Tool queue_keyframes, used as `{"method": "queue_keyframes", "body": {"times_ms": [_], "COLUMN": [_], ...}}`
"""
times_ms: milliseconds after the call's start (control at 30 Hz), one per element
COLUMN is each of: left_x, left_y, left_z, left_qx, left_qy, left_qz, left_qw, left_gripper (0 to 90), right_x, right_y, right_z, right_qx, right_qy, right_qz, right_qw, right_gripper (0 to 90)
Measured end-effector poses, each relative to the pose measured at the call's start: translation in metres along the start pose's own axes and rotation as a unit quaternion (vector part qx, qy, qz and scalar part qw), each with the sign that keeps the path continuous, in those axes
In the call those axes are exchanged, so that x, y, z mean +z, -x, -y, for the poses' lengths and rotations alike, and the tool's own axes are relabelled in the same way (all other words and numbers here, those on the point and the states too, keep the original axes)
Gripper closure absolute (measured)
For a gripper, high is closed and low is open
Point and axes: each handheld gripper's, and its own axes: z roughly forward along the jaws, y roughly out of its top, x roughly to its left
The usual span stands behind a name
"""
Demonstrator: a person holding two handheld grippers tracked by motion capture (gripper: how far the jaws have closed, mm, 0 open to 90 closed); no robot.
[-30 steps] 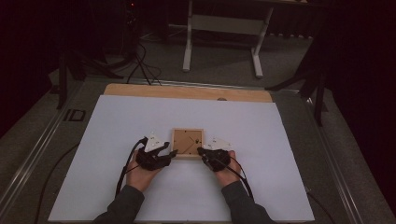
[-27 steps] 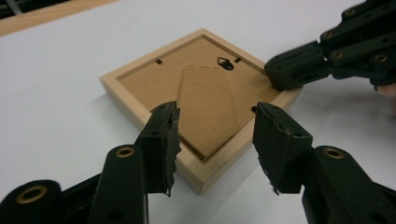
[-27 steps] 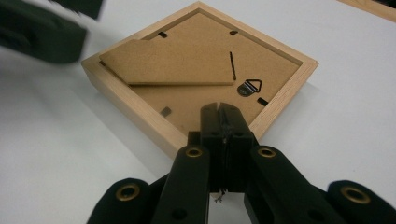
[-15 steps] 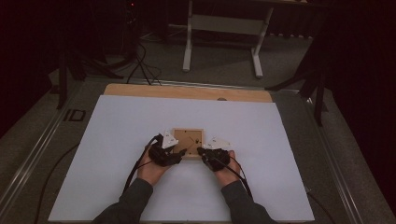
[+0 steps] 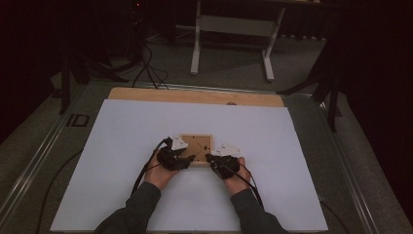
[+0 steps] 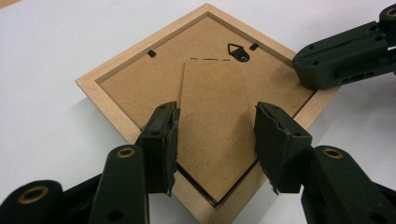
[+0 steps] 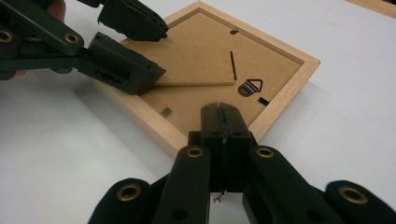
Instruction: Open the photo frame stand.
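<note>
A wooden picture frame (image 5: 196,149) is laid face down on the white counter (image 5: 122,146), close to the person, its backing board (image 6: 140,84) turned up. A fold-out stand flap (image 6: 217,126) is seen lying between the two fingers (image 6: 161,140) of the left gripper (image 6: 215,140), its long axis pointing away from them toward the hanger hook (image 6: 238,51). The left gripper's jaws are spread and have just been closing somewhat; whether the pads touch the flap's edges cannot be told for certain. The right gripper (image 7: 224,126) is closed with nothing held, its tip resting at the frame's rim.
</note>
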Motion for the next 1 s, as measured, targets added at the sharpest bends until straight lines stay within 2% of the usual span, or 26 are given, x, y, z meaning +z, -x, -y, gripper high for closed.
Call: {"method": "queue_keyframes", "body": {"times_ms": [100,133,300,400,500,533,600,767,833,1000], "left_x": [-0.006,-0.008,-0.009,-0.009,-0.014,-0.020,-0.027,-0.045,-0.049,-0.050], "left_y": [0.003,0.006,0.007,0.005,0.004,0.001,-0.002,-0.009,-0.009,-0.007], "left_z": [-0.004,-0.008,-0.011,-0.010,-0.011,-0.011,-0.011,-0.007,-0.004,0.006], "left_qx": [0.008,0.014,0.023,0.016,0.006,-0.009,-0.027,-0.042,-0.048,-0.045], "left_qy": [0.017,0.028,0.020,0.024,0.042,0.058,0.074,0.086,0.083,0.063], "left_qz": [-0.010,-0.019,-0.024,-0.018,-0.022,-0.020,-0.015,-0.004,0.000,0.011], "left_qw": [0.9998,0.9993,0.9992,0.9994,0.9989,0.9980,0.9968,0.9954,0.9954,0.9969], "left_gripper": [51.2,51.2,51.1,50.9,47.5,46.8,46.8,59.1,62.0,72.2], "right_x": [0.000,0.000,0.000,0.000,0.000,0.000,0.000,0.000,0.000,0.000], "right_y": [0.000,0.000,0.000,0.000,0.000,0.000,0.000,0.000,0.000,0.000], "right_z": [0.000,0.000,0.000,0.000,0.000,0.000,0.000,0.000,0.000,0.000], "right_qx": [0.001,0.001,0.001,0.001,0.000,0.000,0.000,0.001,0.002,0.002], "right_qy": [0.000,0.000,0.001,0.001,0.000,0.000,0.000,0.001,0.001,0.001], "right_qz": [0.000,0.000,0.001,0.001,0.000,0.000,0.000,0.000,0.000,0.001], "right_qw": [1.0000,1.0000,1.0000,1.0000,1.0000,1.0000,1.0000,1.0000,1.0000,1.0000], "right_gripper": [90.0,90.0,90.0,90.0,90.0,90.0,90.0,90.0,90.0,90.0]}}
